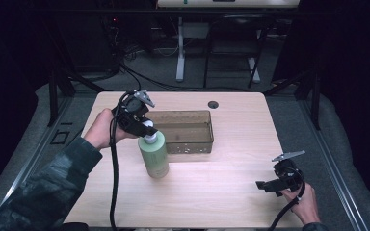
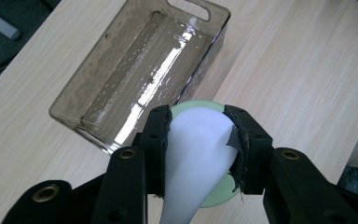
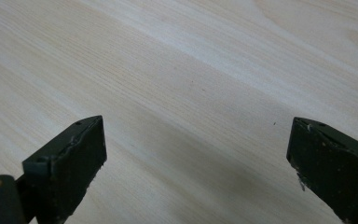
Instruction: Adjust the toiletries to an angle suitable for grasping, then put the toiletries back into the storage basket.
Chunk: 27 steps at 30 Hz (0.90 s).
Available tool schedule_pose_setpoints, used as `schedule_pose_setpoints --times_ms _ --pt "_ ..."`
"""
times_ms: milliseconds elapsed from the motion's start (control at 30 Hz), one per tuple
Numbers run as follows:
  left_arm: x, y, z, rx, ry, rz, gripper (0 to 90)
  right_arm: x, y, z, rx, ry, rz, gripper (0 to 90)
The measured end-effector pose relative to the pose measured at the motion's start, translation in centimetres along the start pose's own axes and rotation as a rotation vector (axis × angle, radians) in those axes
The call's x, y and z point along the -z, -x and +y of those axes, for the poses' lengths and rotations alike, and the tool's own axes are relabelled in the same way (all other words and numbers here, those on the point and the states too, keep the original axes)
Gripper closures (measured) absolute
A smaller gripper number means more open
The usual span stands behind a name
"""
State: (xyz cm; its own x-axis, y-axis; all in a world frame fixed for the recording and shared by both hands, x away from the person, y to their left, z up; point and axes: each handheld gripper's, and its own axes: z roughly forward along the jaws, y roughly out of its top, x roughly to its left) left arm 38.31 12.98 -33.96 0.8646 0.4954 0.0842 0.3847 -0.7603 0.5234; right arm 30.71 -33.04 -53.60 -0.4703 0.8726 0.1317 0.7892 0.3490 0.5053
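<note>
Starting on the left, we have the left gripper (image 1: pixel 142 126) clamped on the white pump top (image 2: pixel 196 154) of the green bottle (image 1: pixel 154 156), one jaw on each side of it, pads pressing in. The bottle stands upright on the table (image 1: pixel 212 192), directly beneath our jaws, and the clear brown bin (image 2: pixel 140 74) lies just beyond them, its near wall close to the bottle's shoulder.

We judge the step in hand to be lifting the bottle into that bin. To do it well, we should keep the squeeze firm, since a pump top is narrow and smooth and the heavy body may swing below it. We lift straight up until the base clears the bin's wall, carry it forward over the open middle, and lower it gently before letting go.

Further right, the right gripper (image 1: pixel 270 185) hovers with its jaws wide apart and nothing between them, bare wood ahead of it. We leave it well away from the bottle.
</note>
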Motion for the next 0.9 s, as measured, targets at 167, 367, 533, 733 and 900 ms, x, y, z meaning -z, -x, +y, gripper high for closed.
schedule_pose_setpoints --times_ms 167,367,533,733,900 --pt "0.0 0.0 0.2 -0.014 -0.023 0.000 62.3 0.0 0.0 0.0 -0.005 -0.002 -0.006 4.3" --pt "0.1 -0.1 0.4 -0.028 -0.045 -0.007 62.5 0.1 0.1 0.0 -0.002 0.001 -0.004 4.2" --pt "0.0 -0.1 0.6 -0.033 -0.056 -0.014 62.5 0.3 -0.1 -0.1 0.009 -0.005 -0.011 4.2" --pt "0.0 0.0 1.0 -0.046 -0.086 -0.009 62.6 0.3 -0.2 0.1 0.014 -0.005 -0.017 4.5" --pt "0.1 0.1 1.3 -0.062 -0.105 -0.006 62.6 0.1 -0.2 0.1 0.021 -0.012 -0.019 4.7"
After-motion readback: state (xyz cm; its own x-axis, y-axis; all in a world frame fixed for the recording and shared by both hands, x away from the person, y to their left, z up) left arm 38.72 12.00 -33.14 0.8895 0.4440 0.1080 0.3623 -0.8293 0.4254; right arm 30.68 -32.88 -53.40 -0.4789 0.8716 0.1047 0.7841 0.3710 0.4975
